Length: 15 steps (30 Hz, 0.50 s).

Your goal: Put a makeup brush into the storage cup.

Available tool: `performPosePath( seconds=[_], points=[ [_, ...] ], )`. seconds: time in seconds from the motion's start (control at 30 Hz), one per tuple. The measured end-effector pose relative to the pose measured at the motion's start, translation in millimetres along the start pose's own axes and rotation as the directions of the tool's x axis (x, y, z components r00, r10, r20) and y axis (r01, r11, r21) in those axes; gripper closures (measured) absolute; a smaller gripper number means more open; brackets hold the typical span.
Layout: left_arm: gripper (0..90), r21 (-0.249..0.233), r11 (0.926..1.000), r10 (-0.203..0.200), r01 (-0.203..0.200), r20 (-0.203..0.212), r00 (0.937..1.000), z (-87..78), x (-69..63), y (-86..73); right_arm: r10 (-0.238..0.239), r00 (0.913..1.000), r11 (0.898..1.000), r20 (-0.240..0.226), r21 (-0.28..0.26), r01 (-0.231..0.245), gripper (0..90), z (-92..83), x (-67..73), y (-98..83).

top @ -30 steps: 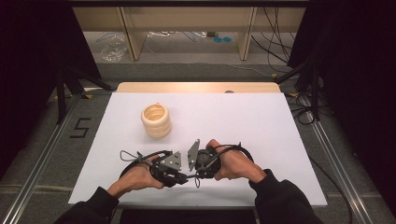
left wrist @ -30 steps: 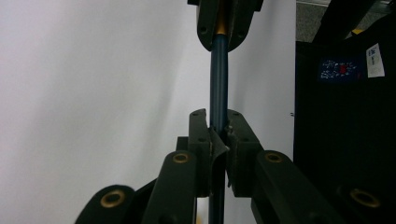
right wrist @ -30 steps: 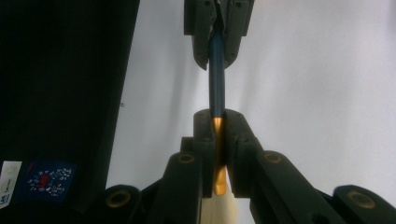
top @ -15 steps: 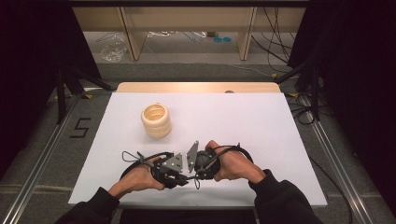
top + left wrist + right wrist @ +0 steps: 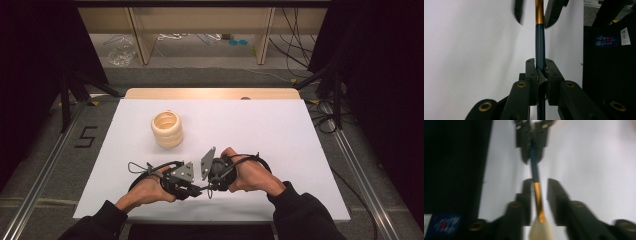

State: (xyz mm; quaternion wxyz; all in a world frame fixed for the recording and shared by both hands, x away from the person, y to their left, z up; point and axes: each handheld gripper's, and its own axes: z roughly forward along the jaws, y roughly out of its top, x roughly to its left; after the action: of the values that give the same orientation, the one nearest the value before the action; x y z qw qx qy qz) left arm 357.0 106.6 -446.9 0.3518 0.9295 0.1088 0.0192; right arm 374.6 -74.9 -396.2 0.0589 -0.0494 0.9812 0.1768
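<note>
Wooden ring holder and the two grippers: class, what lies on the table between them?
Nothing. In the high view, only bare white table separates the ring holder from the left gripper and right gripper, which share a brush.

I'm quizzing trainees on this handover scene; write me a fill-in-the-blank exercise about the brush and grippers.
1. The left gripper is shut on the brush's ____ handle.
2. The right gripper's jaws stand ____ around the gold ferrule.
3. The ribbed wooden cup stands on the ____ table.

Missing words: blue; open; white
</note>
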Motion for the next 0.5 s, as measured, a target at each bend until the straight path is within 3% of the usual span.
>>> performPosePath(
  seconds=[0.1,0.13,0.17,0.2,0.33,0.37,0.43,0.47,0.5],
  points=[
    [83.1,-0.015,0.9999,-0.008,0.008,-0.031,0.9995,-2.9,4.4,-0.7,0.056,0.9919,0.997,0.114,-0.05,-0.05,55.8,-16.5,-3.9,-2.3],
    [83.1,-0.03,0.9991,-0.031,0.029,-0.048,0.9984,-4.6,5.3,-1.2,0.11,0.9869,0.993,0.118,-0.064,-0.103,54.4,-25.6,-3.7,-4.3],
    [83.1,-0.048,0.9978,-0.048,0.046,-0.054,0.9973,-5.3,5.5,-1.3,0.107,0.9856,0.987,0.13,-0.136,-0.089,51.5,-33.0,-9.1,-7.2],
    [83.1,-0.062,0.9964,-0.062,0.058,-0.069,0.9957,-7.1,6.7,-1.6,0.153,0.9778,0.979,0.144,-0.157,-0.13,48.8,-39.6,-8.6,-8.9],
    [83.1,-0.13,0.9857,-0.122,0.107,-0.115,0.9858,-14.7,10.7,-1.9,0.306,0.9301,0.923,0.203,-0.304,-0.237,42.3,-55.4,-13.5,-23.5],
    [83.1,-0.142,0.9833,-0.132,0.114,-0.125,0.9833,-17.2,11.7,-2.1,0.339,0.9179,0.904,0.205,-0.341,-0.258,40.2,-57.6,-13.5,-27.1],
    [83.1,-0.179,0.9748,-0.159,0.133,-0.141,0.9771,-20.9,13.0,-2.3,0.419,0.8875,0.854,0.192,-0.415,-0.313,36.4,-59.9,-14.0,-35.4],
    [83.1,-0.192,0.9719,-0.167,0.136,-0.156,0.9736,-23.0,14.3,-2.7,0.44,0.8786,0.839,0.185,-0.433,-0.329,35.3,-60.3,-14.4,-38.2],
    [83.1,-0.218,0.9642,-0.186,0.15,-0.152,0.9707,-24.0,15.3,-3.2,0.468,0.8644,0.82,0.185,-0.455,-0.347,33.7,-60.2,-14.8,-41.7]
  ],
)
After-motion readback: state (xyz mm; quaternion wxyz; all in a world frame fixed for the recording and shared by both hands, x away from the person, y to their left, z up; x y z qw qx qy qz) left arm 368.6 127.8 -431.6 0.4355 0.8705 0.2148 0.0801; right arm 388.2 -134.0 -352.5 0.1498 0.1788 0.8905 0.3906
